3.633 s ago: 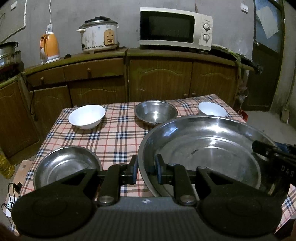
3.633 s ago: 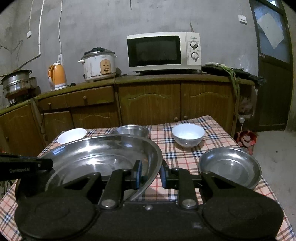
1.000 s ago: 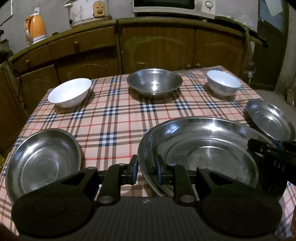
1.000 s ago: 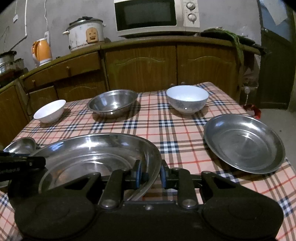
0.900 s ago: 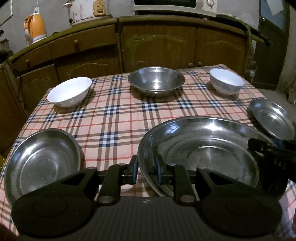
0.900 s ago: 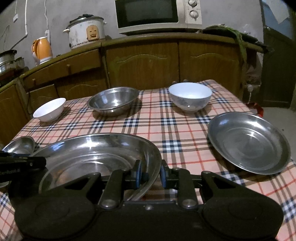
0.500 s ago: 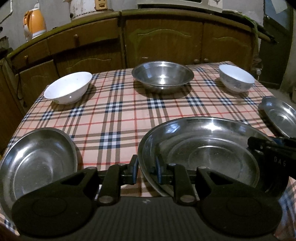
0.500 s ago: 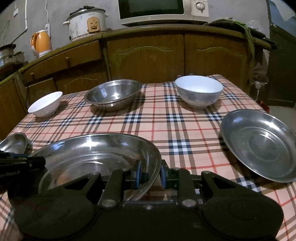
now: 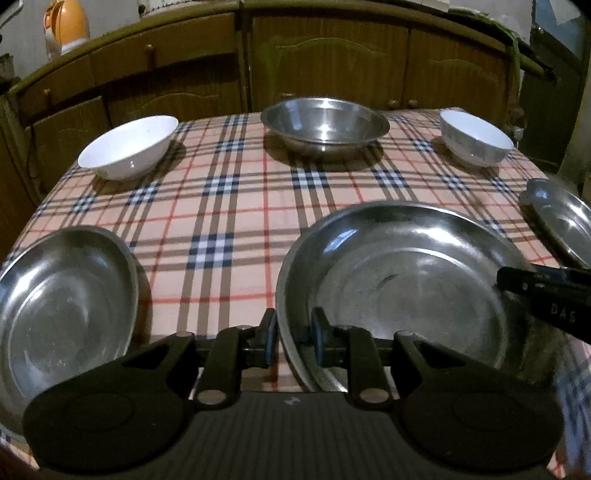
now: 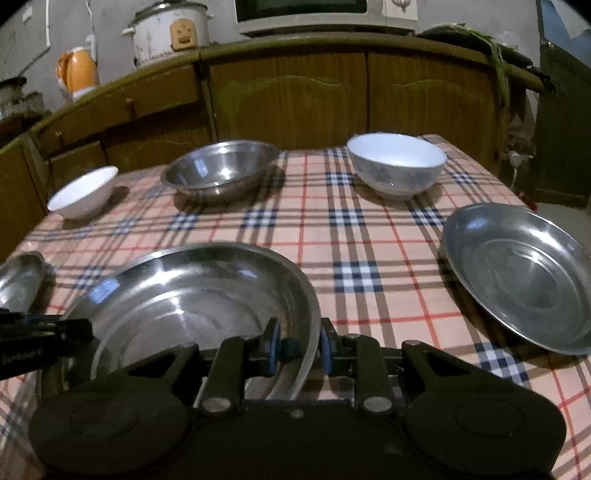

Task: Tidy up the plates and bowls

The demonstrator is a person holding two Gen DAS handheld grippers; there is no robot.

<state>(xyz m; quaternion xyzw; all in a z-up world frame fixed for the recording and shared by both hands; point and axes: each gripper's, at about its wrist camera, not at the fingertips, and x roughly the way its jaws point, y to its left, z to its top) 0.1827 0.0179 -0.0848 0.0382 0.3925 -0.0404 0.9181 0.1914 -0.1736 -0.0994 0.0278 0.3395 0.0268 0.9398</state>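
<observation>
Brown wooden cabinets (image 10: pixel 288 96) run along a rough grey wall (image 10: pixel 107 22), dimly lit. On top stand an orange kettle (image 10: pixel 77 74), a white rice cooker (image 10: pixel 170 31) and a microwave (image 10: pixel 325 14). A dark door (image 10: pixel 563 122) stands at the right. A checked cloth (image 10: pixel 354 236) covers the counter.

Three steel plates (image 9: pixel 406 280) (image 9: pixel 62 306) (image 10: pixel 524 277), one steel bowl (image 9: pixel 325 123) and two white bowls (image 9: pixel 129 147) (image 9: pixel 474 138) are counted on the checked tablecloth (image 9: pixel 229 206).

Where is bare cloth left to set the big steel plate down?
Free: the middle of the tablecloth, bordered by the steel bowl behind, the left plate and the big steel plate both claws grip. Crowded: the back row of bowls and the right edge by the other plate.
</observation>
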